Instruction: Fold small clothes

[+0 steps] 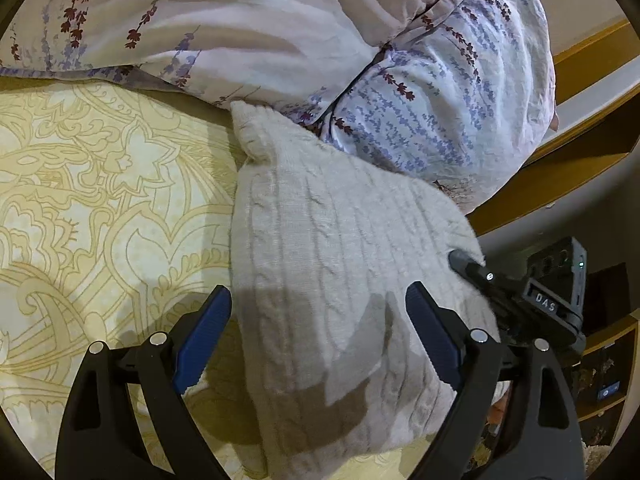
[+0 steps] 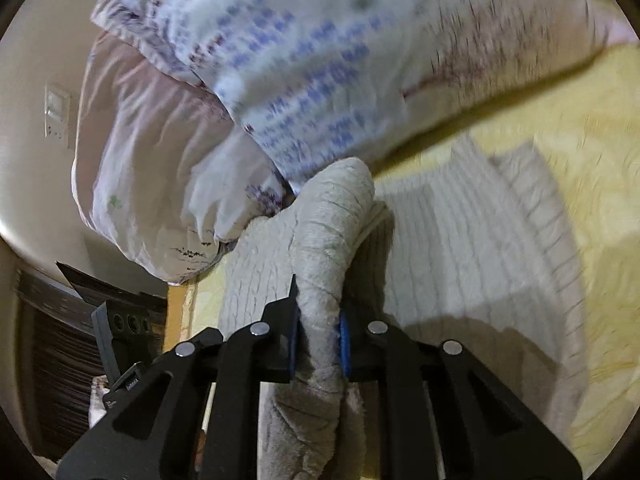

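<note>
A cream cable-knit sweater (image 1: 332, 256) lies on the yellow patterned bedsheet (image 1: 100, 184), its far end against the floral duvet. My left gripper (image 1: 318, 320) is open, its blue pads on either side of the knit just above it. The right gripper (image 1: 468, 264) shows in the left wrist view, pinching the sweater's right edge. In the right wrist view my right gripper (image 2: 320, 332) is shut on a raised fold of the sweater (image 2: 332, 236), with the rest of the knit (image 2: 480, 248) spread to the right on the sheet.
A bunched floral duvet (image 1: 420, 92) lies along the far side of the bed. The wooden bed frame (image 1: 592, 52) and shelves are to the right. A wall switch (image 2: 58, 116) and dark furniture (image 2: 60, 340) show at the left of the right wrist view.
</note>
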{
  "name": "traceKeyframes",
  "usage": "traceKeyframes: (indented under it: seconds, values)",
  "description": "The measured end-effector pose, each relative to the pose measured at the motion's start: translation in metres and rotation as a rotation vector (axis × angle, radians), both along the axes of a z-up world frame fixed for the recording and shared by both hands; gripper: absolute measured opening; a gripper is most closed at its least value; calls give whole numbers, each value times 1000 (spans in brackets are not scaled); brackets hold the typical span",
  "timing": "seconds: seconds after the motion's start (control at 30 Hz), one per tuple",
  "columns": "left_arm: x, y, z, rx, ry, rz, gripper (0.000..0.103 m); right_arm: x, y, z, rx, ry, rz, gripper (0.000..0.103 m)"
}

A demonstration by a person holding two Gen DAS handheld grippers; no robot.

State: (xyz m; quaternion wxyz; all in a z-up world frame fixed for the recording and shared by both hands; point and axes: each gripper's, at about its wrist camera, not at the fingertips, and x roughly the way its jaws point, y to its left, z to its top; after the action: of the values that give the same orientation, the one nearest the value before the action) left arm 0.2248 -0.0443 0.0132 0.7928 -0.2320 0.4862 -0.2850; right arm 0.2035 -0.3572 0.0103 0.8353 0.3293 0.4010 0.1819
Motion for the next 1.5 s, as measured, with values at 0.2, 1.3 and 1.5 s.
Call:
traceKeyframes:
  seconds: [0.2, 1.3, 1.5]
  values:
    - [-6, -12, 1, -6, -8, -43, 90, -8, -21, 11, -122, -14, -53, 14]
    - [-46, -47, -6, 7, -2, -239, 90, -85, -114, -12, -83, 7, -221, 40]
    - [-49, -48, -8, 42, -2, -231, 89, -110, -96, -14, -92, -8, -165, 40]
